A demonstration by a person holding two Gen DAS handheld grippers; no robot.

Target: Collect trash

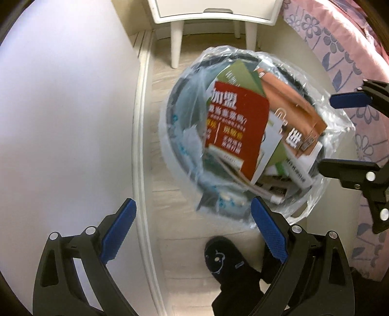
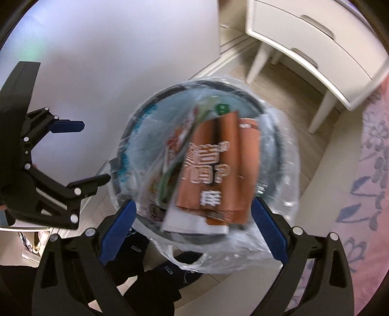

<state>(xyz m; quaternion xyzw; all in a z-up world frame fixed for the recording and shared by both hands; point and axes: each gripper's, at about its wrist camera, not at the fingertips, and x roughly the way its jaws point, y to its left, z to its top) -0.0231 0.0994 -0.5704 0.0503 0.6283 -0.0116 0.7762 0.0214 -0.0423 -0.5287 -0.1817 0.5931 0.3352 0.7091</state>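
A round white trash bin lined with a clear plastic bag stands on the floor, also in the right wrist view. It holds a red leaflet, an orange-brown leaflet and green paper. My left gripper is open and empty, just above the bin's near-left rim; it also shows in the right wrist view. My right gripper is open and empty over the bin's near rim; it shows at the right edge of the left wrist view.
A white wall is at the left with a baseboard. A white nightstand on legs stands behind the bin. A bed with a pink flowered cover is at the right. A black slipper is near the bin.
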